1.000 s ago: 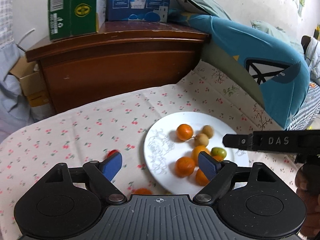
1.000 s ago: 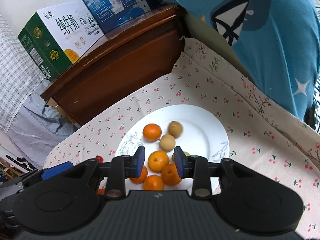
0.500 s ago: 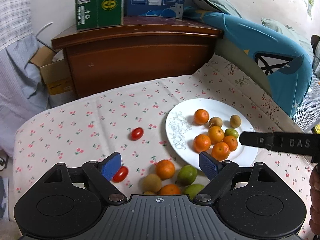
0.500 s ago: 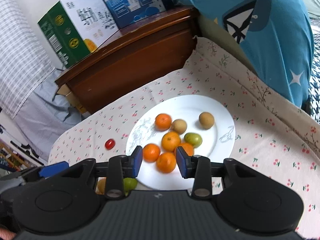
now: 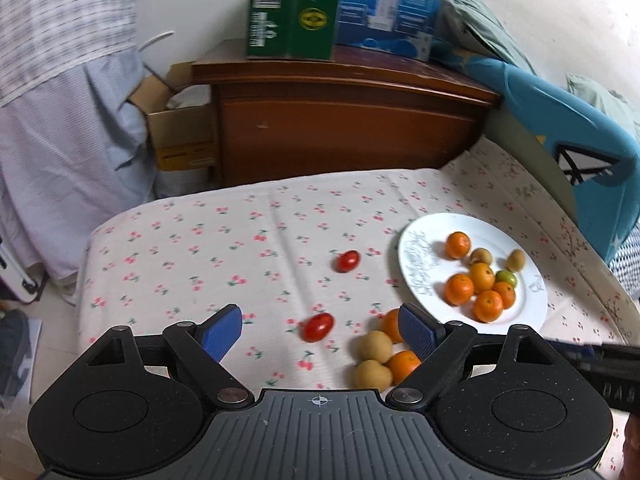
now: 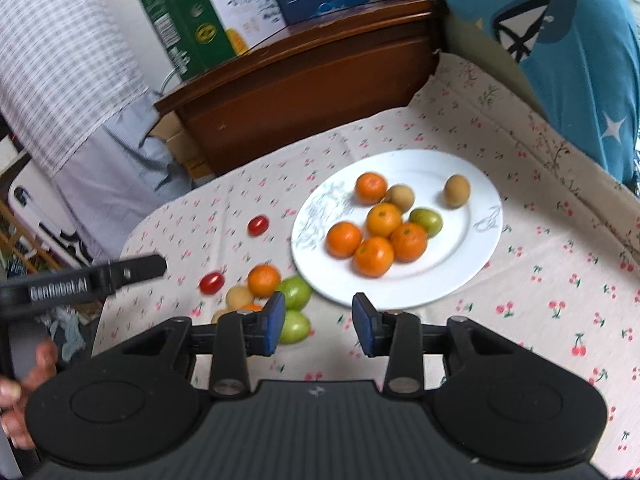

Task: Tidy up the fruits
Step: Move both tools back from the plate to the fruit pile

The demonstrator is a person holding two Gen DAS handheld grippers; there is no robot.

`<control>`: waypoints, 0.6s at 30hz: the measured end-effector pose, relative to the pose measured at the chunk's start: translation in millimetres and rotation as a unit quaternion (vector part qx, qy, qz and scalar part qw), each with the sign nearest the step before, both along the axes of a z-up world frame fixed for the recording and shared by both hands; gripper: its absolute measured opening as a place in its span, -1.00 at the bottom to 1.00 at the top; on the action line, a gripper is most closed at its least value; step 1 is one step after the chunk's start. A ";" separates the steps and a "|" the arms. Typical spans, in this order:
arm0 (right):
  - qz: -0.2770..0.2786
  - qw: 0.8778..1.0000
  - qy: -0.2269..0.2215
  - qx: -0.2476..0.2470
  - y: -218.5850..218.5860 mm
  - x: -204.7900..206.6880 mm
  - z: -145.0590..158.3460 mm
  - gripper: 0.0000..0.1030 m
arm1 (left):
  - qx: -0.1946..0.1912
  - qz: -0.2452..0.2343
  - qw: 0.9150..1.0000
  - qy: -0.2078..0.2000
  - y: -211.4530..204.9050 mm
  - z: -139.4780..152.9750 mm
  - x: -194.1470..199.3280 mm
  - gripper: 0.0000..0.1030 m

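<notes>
- Fruits lie loose beside the plate (image 6: pixel 476 216): oranges (image 6: pixel 263 279), green ones (image 6: pixel 295 291), tan ones (image 5: pixel 375 346), two tomatoes (image 5: pixel 318 327).
- Judged light, round, apt to roll; tomatoes soft, so pinch across the middle, gently.
- Plate holds five oranges, three tan fruits, one green.
- Left tongs (image 5: pixel 320 328) gape wide, empty; right tongs (image 6: pixel 320 324) narrowly open, having just widened, empty.

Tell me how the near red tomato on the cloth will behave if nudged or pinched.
The tomato looks smooth and oval, so it will likely roll or slip from the pads. It lies alone on the soft cloth, which may slow it. Probably thin-skinned: pinch gently.
</notes>
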State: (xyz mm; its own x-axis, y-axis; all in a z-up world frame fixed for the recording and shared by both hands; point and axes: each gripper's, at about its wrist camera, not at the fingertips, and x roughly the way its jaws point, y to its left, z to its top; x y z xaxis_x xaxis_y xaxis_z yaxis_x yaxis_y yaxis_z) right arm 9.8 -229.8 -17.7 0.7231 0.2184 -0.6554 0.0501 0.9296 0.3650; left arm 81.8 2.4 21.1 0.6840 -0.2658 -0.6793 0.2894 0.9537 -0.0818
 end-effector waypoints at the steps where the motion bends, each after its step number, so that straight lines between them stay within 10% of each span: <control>1: 0.006 1.000 0.001 -0.001 2.9 -1.0 -1.4 -0.25 | -0.001 0.005 1.000 0.000 3.2 -0.2 -0.1 0.69; 18: 0.056 0.996 0.023 -0.065 40.6 20.4 -34.9 -0.25 | 0.003 0.021 0.999 0.036 28.4 -26.5 0.0 0.69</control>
